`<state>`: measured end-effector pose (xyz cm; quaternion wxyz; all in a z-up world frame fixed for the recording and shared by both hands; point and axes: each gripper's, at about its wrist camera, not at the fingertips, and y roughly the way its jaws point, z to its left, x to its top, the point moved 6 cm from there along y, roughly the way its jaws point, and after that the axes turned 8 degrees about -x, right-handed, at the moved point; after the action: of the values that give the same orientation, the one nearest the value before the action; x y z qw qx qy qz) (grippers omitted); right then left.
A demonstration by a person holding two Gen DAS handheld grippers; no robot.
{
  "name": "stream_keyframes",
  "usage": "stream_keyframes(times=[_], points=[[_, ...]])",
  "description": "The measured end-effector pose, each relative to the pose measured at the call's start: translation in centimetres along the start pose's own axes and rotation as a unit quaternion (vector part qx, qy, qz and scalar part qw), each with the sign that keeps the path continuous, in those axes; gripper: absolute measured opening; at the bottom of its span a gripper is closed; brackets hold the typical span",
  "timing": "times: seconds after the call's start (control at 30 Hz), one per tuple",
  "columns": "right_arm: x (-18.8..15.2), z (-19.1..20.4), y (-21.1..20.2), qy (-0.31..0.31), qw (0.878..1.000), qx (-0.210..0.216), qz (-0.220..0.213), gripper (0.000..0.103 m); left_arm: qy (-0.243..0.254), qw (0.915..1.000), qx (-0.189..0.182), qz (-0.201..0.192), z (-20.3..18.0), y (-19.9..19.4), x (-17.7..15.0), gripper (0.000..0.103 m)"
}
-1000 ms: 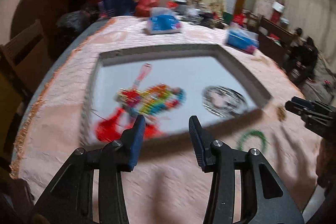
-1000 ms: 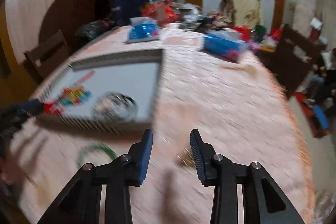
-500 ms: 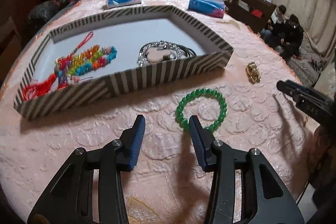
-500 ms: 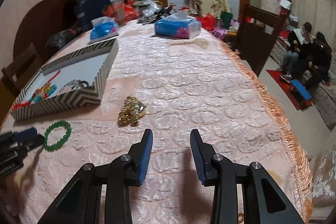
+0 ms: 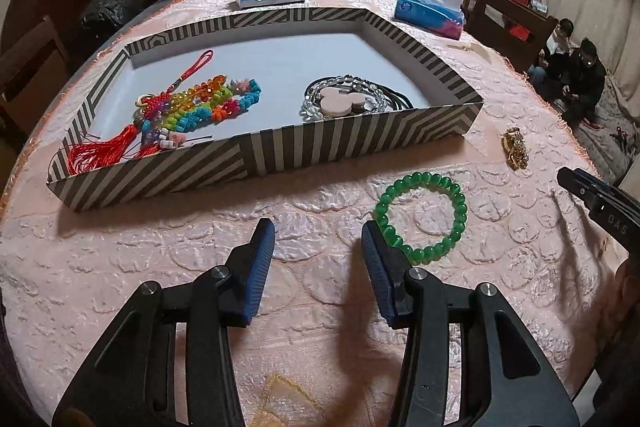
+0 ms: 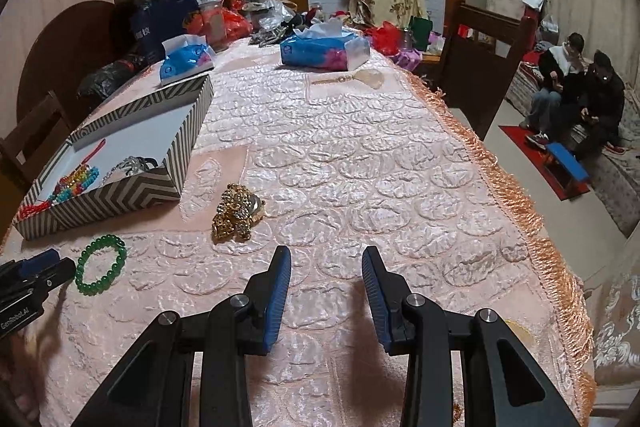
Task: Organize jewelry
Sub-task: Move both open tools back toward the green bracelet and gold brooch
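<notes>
With my left gripper (image 5: 318, 241) spread wide and empty, the green bead bracelet (image 5: 421, 219) lies just outside the striped tray's (image 5: 360, 143) near wall, so closing off-center may roll the beads away.

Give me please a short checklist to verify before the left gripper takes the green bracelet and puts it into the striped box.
1. Left gripper open and holding nothing: ok.
2. Green bracelet lies flat on the tablecloth, outside the striped box: ok.
3. Bracelet between the fingers: not ok, it lies to the right, at the right finger's tip.
4. Bare floor in the box for it: ok, at the back.
5. Right gripper open, away from the bracelet: ok.
6. Gold ornament apart from the bracelet: ok.
</notes>
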<state>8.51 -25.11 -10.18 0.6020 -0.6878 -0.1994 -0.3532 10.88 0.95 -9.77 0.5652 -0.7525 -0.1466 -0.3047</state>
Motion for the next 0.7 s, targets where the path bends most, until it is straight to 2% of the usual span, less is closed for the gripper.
stream_keyframes(times=[0.5,0.7], points=[[-0.12,0.10,0.40,-0.002,1.000,-0.003,0.010,0.035,-0.004,1.0000,-0.007,-0.001,0.05,-0.04,-0.03,0.046],[-0.06,-0.07,0.64,0.000,1.000,-0.009,0.014,0.034,-0.023,0.9996,-0.015,-0.010,0.59,-0.50,-0.12,0.046]])
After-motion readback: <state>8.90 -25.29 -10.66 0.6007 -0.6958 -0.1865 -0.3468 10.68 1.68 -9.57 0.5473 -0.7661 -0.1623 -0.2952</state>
